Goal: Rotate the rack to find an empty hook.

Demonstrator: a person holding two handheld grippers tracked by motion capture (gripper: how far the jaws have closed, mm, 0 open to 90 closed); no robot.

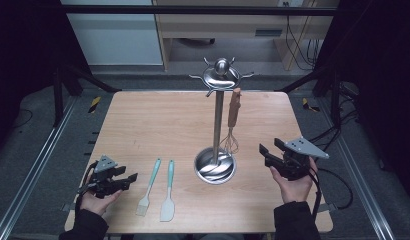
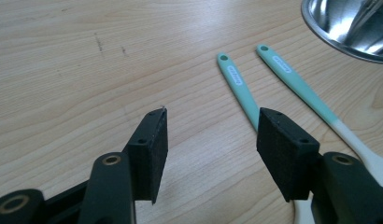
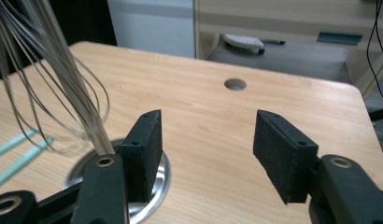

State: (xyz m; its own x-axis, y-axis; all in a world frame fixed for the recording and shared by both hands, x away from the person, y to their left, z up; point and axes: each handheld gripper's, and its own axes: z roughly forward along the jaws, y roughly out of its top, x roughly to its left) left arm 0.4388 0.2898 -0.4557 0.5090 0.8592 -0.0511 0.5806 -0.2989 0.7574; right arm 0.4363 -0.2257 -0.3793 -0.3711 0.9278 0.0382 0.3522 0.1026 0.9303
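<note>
Whisk [image 1: 232, 131] hangs by its brown handle from a hook of the steel stand [image 1: 216, 119], center of the high view, wire head just above the stand's round base. In your right gripper view the wires fill the upper left, beside the left jaw but not between the jaws.

Your right gripper [image 1: 269, 150] sits lower right in the high view, near the stand's base, jaws wide apart w/ nothing between them; bare counter [image 1: 158, 120] shows through the gap in its own view [image 3: 206, 156].

Your left gripper [image 1: 129, 179] is lower left in the high view, low over the counter, jaws also wide & empty [image 2: 210, 154].

Two teal-handled tools lie side by side btwn your left gripper and the stand: a brush [image 1: 148, 187] on the left, a spatula [image 1: 168, 191] on the right, handles pointing to the upper part of the frame. In the left gripper view the brush handle [image 2: 238, 88] runs behind the right jaw, spatula [image 2: 315, 105] just right of it.
</note>
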